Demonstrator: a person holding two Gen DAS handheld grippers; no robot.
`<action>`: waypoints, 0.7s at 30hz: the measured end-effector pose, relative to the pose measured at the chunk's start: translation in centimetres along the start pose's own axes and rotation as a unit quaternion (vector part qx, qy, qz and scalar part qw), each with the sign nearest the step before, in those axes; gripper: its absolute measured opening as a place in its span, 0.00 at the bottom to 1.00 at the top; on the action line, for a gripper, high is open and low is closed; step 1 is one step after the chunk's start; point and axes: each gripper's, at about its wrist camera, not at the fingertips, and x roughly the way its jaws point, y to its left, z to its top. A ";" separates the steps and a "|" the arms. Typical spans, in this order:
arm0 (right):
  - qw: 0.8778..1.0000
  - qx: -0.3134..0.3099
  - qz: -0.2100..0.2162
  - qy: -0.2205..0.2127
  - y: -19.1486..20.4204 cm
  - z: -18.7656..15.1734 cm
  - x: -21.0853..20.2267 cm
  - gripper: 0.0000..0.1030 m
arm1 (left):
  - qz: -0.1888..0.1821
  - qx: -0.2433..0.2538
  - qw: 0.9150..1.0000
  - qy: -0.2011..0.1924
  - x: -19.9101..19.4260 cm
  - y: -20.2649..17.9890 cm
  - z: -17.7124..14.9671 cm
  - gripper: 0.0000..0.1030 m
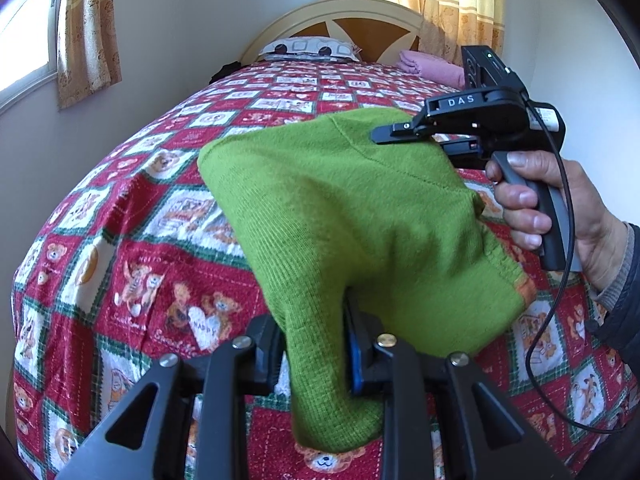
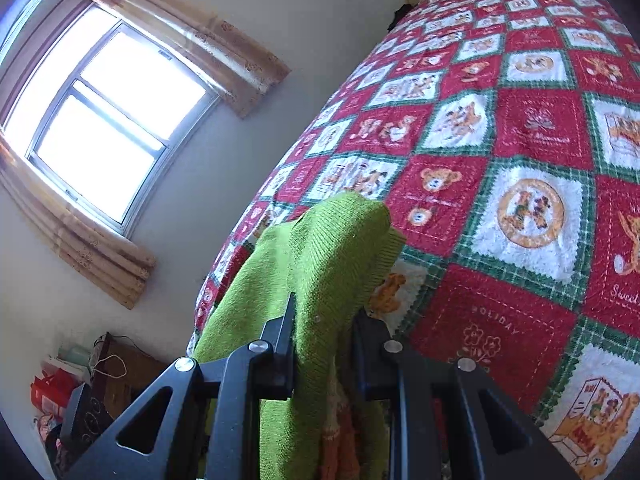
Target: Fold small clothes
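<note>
A small green knit sweater (image 1: 344, 208) with an orange trim hangs in the air above the bed, stretched between both grippers. My left gripper (image 1: 316, 344) is shut on its lower edge. My right gripper (image 1: 384, 136) shows in the left wrist view at the upper right, held by a hand, pinching the sweater's far edge. In the right wrist view the right gripper (image 2: 324, 332) is shut on the green sweater (image 2: 332, 248), which bunches up over the fingers.
The bed has a red, white and green teddy-bear quilt (image 1: 132, 240). A patterned pillow (image 1: 308, 50) and a pink folded cloth (image 1: 432, 66) lie by the headboard. A curtained window (image 2: 104, 132) is on the left wall, with clutter (image 2: 80, 384) on the floor below.
</note>
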 end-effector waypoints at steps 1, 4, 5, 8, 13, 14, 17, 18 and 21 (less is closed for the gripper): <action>1.000 0.002 -0.003 0.000 -0.2 0.0 0.1 0.21 | -0.001 -0.002 1.000 0.001 0.1 0.1 -0.1 0.28; 1.000 0.013 -0.002 0.001 -1.1 -0.2 0.2 0.22 | 0.000 -0.002 1.000 0.003 0.3 0.2 -0.5 0.31; 1.000 0.016 -0.002 0.001 -1.3 -0.3 0.1 0.22 | 0.000 -0.003 1.000 0.003 0.4 0.2 -0.6 0.33; 1.000 0.025 -0.006 0.005 -2.2 -0.4 0.4 0.22 | 0.006 -0.005 1.000 0.002 0.6 0.1 -0.9 0.42; 1.000 0.025 -0.017 0.004 -2.8 -0.7 0.8 0.22 | 0.012 -0.003 1.000 0.001 0.6 0.0 -1.0 0.47; 1.000 0.024 -0.019 0.004 -2.8 -0.7 0.9 0.22 | 0.014 -0.002 1.000 0.001 0.6 0.0 -1.0 0.48; 0.999 0.024 -0.026 0.001 -2.8 -0.6 1.0 0.24 | 0.036 0.006 0.999 0.002 0.3 -0.3 -0.9 0.60; 0.999 0.021 -0.030 0.000 -2.6 -0.7 0.9 0.25 | 0.041 0.009 0.999 0.002 0.0 -0.3 -0.7 0.60; 0.999 0.003 -0.048 -0.010 -1.4 -0.9 -0.2 0.28 | 0.063 0.021 0.997 -0.028 -2.0 -0.3 0.2 0.66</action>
